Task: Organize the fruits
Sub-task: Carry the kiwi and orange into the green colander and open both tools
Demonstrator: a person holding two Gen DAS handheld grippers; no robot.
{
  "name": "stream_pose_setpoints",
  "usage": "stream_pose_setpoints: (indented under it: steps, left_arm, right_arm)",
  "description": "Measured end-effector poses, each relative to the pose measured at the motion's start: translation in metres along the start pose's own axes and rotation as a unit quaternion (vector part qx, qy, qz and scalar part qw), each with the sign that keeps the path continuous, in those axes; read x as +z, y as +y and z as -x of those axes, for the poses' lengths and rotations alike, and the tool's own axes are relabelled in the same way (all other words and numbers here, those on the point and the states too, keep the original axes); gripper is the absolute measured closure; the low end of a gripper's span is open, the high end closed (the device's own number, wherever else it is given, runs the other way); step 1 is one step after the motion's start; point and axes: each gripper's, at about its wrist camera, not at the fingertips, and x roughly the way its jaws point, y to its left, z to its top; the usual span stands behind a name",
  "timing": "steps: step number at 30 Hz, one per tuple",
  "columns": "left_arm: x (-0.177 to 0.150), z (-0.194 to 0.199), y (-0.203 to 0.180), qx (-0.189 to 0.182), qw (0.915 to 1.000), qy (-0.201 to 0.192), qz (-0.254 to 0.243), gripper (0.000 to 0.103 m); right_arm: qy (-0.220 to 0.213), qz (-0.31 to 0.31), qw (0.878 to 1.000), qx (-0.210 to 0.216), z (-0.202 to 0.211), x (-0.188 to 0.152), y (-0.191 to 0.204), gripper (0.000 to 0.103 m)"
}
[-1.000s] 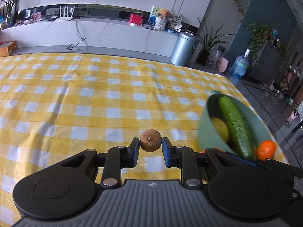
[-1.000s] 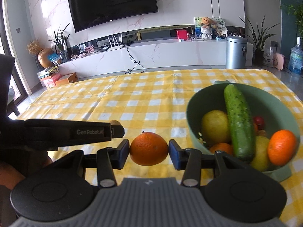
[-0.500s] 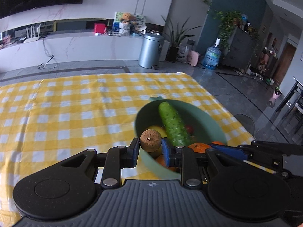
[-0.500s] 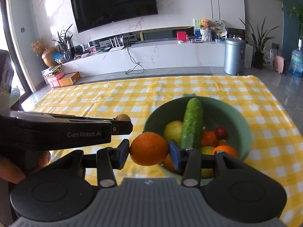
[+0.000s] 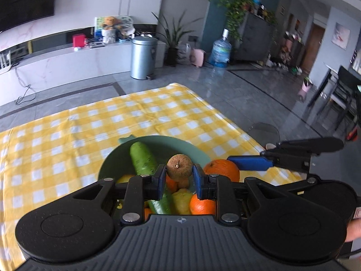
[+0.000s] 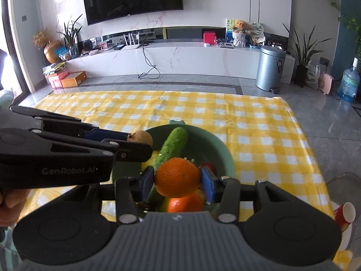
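Green bowl [image 6: 225, 155] sat on the yellow-and-white checked tablecloth [image 6: 248, 122], holding a cucumber [image 6: 173, 144], an orange [image 6: 185, 203], a yellow fruit [image 5: 181, 199] and a small red fruit [image 6: 209, 167]. Both grippers hung over it. The left gripper [image 5: 179, 177] pinched a small brown round fruit [image 5: 179, 167] between its blue pads, above the bowl's middle, the stem end facing the camera. The right gripper [image 6: 177, 180] pinched a held orange [image 6: 177, 177] between its pads, above the near side of the bowl, just right of the left gripper's tips. A red paper cup [image 6: 344, 213] lay off the table's right edge
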Motion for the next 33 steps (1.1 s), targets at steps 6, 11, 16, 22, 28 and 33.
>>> stream_pose_setpoints:
  steps: [6,11,16,22,28,33]
  left_arm:
    - [0.01,-0.022,-0.013,-0.01,0.9985,0.036,-0.04,0.075]
    - [0.014,-0.042,-0.022,-0.007,0.9951,0.063,-0.076,0.075]
    - [0.016,-0.061,-0.025,-0.009,0.9908,0.081,-0.108,0.075]
    - [0.018,-0.079,-0.019,-0.008,0.9884,0.1,-0.114,0.075]
    - [0.02,-0.093,-0.008,-0.009,0.9888,0.109,-0.101,0.075]
    - [0.018,-0.102,0.0,-0.005,0.9891,0.119,-0.087,0.075]
  right_arm:
    - [0.023,0.021,1.0,-0.001,-0.012,0.002,-0.021,0.06]
    - [0.047,0.034,0.998,-0.002,-0.028,0.0,-0.035,0.06]
    - [0.063,0.057,0.996,0.002,-0.041,-0.002,-0.04,0.06]
    - [0.078,0.073,0.994,0.008,-0.058,0.002,-0.044,0.06]
    - [0.088,0.096,0.991,0.016,-0.068,0.007,-0.041,0.06]
    - [0.094,0.111,0.989,0.021,-0.076,0.009,-0.039,0.06]
